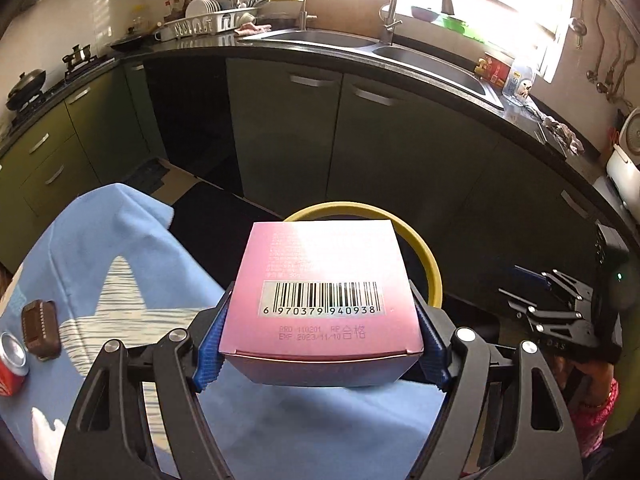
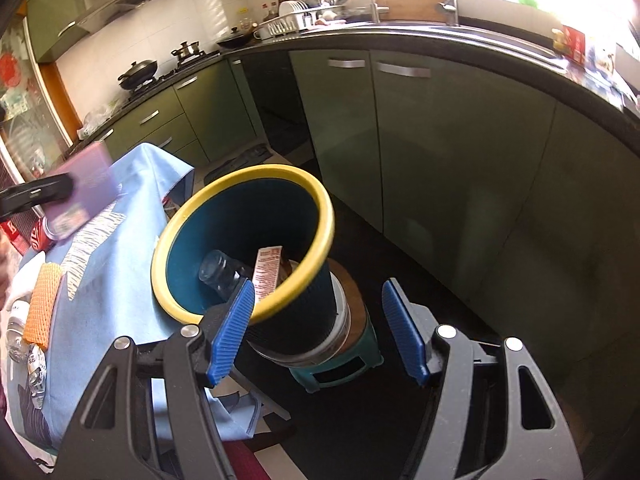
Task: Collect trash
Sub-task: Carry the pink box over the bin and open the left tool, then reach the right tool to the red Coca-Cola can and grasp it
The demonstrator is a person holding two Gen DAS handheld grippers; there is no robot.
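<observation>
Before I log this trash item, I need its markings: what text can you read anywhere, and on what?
"6 970379 940938": under the barcode on the pink box in the left gripper.
"EXP 2023/11/10" and "合格": printed below it.
Fine print higher on the box: too small.
Red-and-white wrapper in the bin: blurred.
Red can: unreadable.

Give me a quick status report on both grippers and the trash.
Left gripper shut on pink box, short of yellow-rimmed bin. Right gripper open, empty. Bottle already in bin. Path looks unobstructed.
</observation>
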